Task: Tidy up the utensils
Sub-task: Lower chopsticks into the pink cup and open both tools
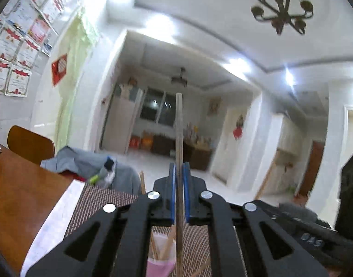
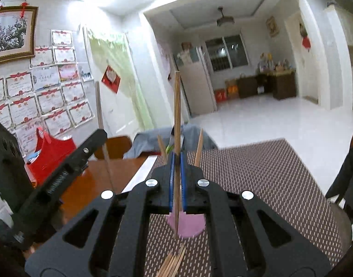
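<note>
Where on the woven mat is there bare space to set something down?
Free: the woven mat to the right of the pink cup, out to its far edge by the white floor. Crowded: the cup itself, holding chopsticks, and the loose chopsticks lying just in front of it. On the left the mat ends at the wooden table.

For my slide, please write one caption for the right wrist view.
Right tongs shut on an upright wooden chopstick above a pink plastic cup on a woven brown placemat.

White-tiled floor [image 2: 257, 115], certificate-covered wall [image 2: 38, 92]
</note>
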Available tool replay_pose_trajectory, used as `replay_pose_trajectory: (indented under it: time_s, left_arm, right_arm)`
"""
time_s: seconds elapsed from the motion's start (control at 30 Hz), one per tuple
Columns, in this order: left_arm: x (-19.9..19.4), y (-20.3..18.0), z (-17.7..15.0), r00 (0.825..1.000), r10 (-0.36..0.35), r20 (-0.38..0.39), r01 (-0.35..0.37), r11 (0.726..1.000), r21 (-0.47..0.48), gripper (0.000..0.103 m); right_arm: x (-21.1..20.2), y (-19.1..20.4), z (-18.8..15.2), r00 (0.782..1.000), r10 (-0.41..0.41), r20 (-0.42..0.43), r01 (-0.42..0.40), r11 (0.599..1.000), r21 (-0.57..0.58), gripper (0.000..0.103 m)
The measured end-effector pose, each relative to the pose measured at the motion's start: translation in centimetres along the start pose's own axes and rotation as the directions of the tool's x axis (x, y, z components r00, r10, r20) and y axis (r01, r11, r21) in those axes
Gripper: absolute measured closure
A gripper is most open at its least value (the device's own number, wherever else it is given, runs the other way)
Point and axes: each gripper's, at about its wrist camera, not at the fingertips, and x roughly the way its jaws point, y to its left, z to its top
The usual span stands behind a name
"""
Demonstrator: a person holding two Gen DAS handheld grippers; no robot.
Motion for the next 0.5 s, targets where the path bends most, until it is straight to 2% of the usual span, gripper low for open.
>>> replay_pose_trajectory:
  time_s: [0.1,0.27,0.4,0.5]
  left_arm:
    - [1.1,0.5,-0.3,0.996,0.033,0.082,-0.031,0.999,-0.015,0.097]
    - [3.3,1.9,-0.7,0.986,0.064,0.157,-0.057,0.997,-0.047,0.097]
    - [4.3,2.2,-1.2,0.977,0.092,0.194,-0.083,0.995,-0.056,0.097]
    - [5.0,1.7,-2.0,0.965,0.143,0.220,-0.143,0.990,-0.014,0.097]
  right_arm:
    - [0.9,0.3,0.5,0.998,-0.013,0.054,0.014,1.000,-0.013,0.098]
    - [2.2,-0.1,0.3,0.993,-0.026,0.111,0.025,1.000,0.004,0.098]
    - [3.9,-0.7,-0.1,0.994,-0.044,0.100,0.042,0.999,0.015,0.098]
    - [4.9,-1.0,-0.4,0.996,-0.051,0.074,0.050,0.999,0.016,0.098]
